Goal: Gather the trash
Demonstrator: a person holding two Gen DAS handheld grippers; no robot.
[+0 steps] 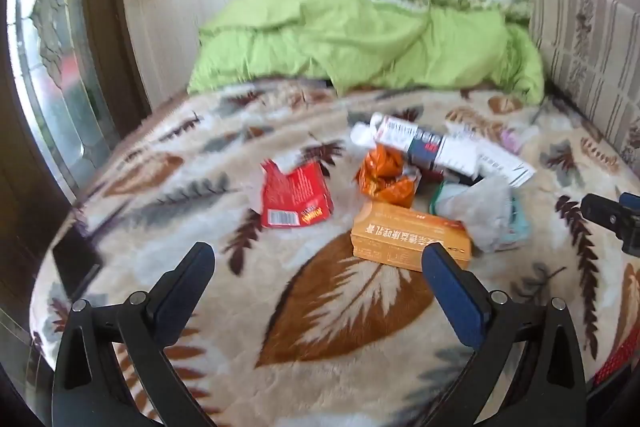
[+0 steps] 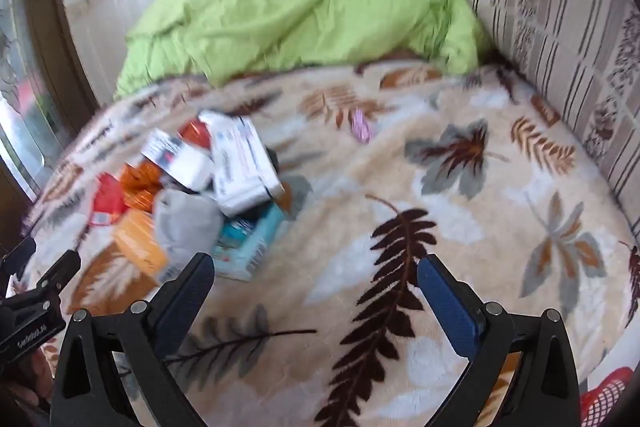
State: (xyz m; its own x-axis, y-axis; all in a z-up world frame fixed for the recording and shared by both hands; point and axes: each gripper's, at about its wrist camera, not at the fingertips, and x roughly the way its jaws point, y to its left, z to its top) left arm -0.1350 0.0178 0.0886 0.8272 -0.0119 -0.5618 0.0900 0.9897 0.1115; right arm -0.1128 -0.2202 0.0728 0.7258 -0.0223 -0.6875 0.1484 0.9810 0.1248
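A bed is shown against a pale wall, covered by a plush blanket printed with brown, grey and rust leaves. A crumpled green quilt is heaped at the far end; a striped cushion is stood along the right side. A red mesh basket is glimpsed at the lower right edge of the right wrist view, its purpose not confirmed.

Trash, all uncollected, is gathered in one loose pile left of mid-blanket:
- red packet, torn open, glossy, barcode showing
- orange wrapper, crinkled foil
- tan carton, flat cardboard, printed text, nearest the left gripper
- white tube, long, laid across the pile
- white box, cardboard, lying tilted on the heap
- grey bag, thin crumpled plastic
- teal box, at the pile's near right edge
- small pink scrap, apart from the pile, too blurred to identify

Left gripper: jaws spread to full width, nothing held, poised just short of the tan carton. Right gripper: jaws likewise fully spread, nothing held, aimed at bare blanket just right of the pile.

Progress is judged nil: no item is seen lifted or binned; everything remains to be picked.
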